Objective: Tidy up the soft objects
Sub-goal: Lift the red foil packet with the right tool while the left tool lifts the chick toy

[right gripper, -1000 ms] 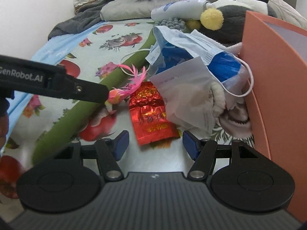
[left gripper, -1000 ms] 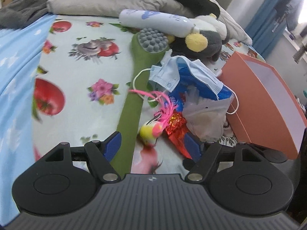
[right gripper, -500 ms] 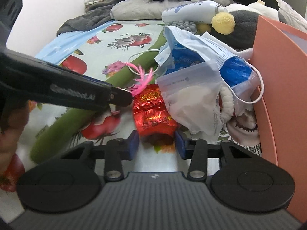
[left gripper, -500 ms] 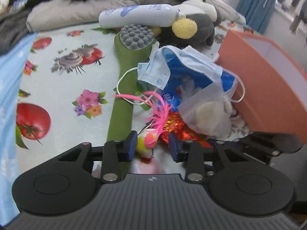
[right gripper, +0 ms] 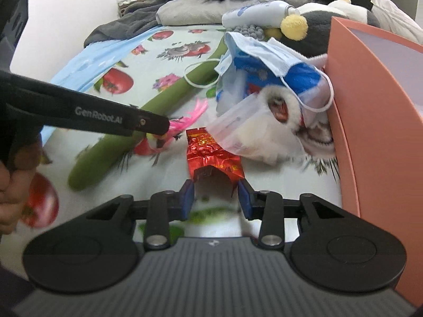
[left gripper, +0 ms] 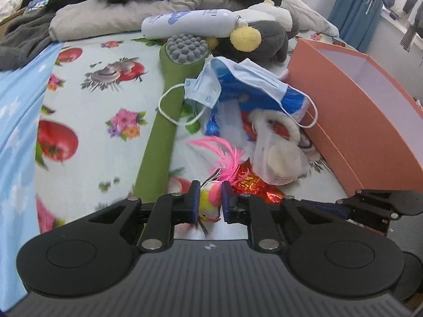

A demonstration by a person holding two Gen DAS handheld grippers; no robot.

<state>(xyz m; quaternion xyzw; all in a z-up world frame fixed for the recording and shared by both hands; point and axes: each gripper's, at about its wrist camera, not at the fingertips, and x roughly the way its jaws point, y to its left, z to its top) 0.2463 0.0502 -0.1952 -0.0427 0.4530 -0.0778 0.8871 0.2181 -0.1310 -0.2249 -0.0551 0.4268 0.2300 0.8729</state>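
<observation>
On the fruit-print bedsheet, my left gripper (left gripper: 210, 200) has its jaws closing, and the pads press the yellow-pink ball of a pink-feathered toy (left gripper: 208, 198). From the right wrist view, the left gripper (right gripper: 164, 128) reaches in from the left with the toy's feathers (right gripper: 190, 117) at its tip. My right gripper (right gripper: 215, 198) is shut on the near end of a red foil packet (right gripper: 211, 153), which is squeezed into a tent shape. The right gripper (left gripper: 341, 206) also shows low at the right in the left wrist view. An orange box (left gripper: 357, 121) stands open on the right.
A pile lies by the box: a face mask (left gripper: 253, 79) over a blue bag, and a clear plastic bag (left gripper: 277, 163) holding something white and fluffy. A green massage stick (left gripper: 164, 132) lies lengthwise. A white bottle (left gripper: 190, 22) and a grey plush (left gripper: 264, 39) lie behind.
The left jaws came together around the toy's ball. The right jaws narrowed onto the red packet's end, and the packet has slid out toward me from under the plastic bag.
</observation>
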